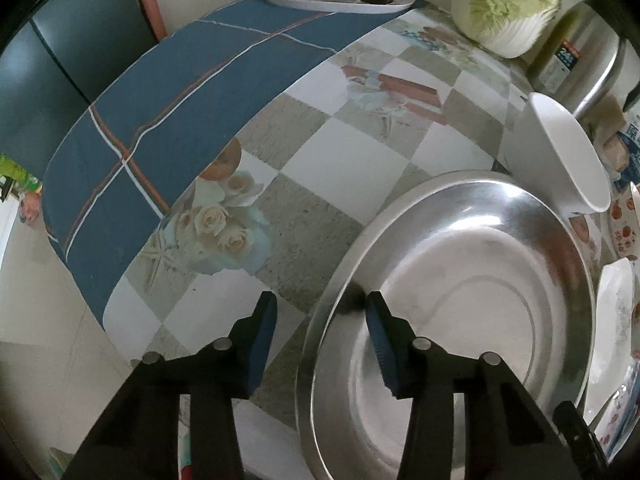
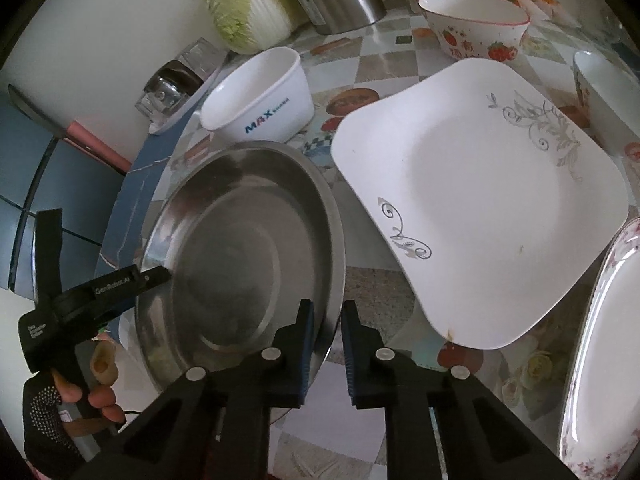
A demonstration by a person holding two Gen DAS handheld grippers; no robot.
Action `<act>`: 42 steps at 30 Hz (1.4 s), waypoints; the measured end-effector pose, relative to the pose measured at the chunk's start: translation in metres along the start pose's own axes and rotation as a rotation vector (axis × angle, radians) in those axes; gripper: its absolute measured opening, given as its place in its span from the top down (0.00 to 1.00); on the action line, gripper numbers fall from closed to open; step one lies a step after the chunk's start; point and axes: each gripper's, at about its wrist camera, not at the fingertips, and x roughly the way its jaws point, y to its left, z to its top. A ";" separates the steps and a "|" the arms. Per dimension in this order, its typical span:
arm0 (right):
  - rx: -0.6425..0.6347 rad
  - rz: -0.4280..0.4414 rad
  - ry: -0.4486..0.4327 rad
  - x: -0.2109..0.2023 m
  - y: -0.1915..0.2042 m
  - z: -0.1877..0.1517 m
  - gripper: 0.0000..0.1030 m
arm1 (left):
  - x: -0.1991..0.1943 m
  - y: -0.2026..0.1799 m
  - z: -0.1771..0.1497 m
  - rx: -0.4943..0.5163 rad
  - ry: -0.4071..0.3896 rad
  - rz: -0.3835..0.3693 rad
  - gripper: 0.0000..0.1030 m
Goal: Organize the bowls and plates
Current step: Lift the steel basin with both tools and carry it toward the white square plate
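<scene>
Beside glossy square plate (image 2: 480,200) — round steel pan (image 2: 240,256).

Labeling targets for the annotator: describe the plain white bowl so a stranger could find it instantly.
Start at the big round steel plate on the checkered tablecloth. Just beyond its far rim, toward the napa cabbage, stands the white bowl. Unlike the strawberry-patterned bowl further right, it is plain white with blue "MAX" lettering on its side.

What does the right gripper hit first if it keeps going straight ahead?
Probably the steel plate: the right gripper is open, its jaws straddling the plate's near rim. Depth is unclear; it could pass just above.
</scene>
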 end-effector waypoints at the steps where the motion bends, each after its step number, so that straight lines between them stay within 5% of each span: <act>1: -0.001 0.000 -0.001 0.001 0.000 0.001 0.87 | 0.001 0.000 0.000 -0.007 0.002 -0.012 0.54; 8: 0.006 0.005 -0.003 0.006 -0.002 0.002 0.87 | 0.006 -0.008 0.002 -0.001 -0.020 -0.017 0.54; 11: -0.021 -0.016 -0.007 0.004 0.000 0.000 0.87 | 0.005 -0.004 0.002 -0.019 -0.025 -0.046 0.65; 20: -0.109 -0.090 -0.034 -0.006 0.016 -0.001 0.87 | -0.004 0.001 -0.001 -0.033 -0.016 -0.094 0.69; 42: -0.152 -0.065 -0.133 -0.059 0.018 -0.001 0.86 | -0.049 -0.012 -0.013 -0.021 -0.104 -0.113 0.69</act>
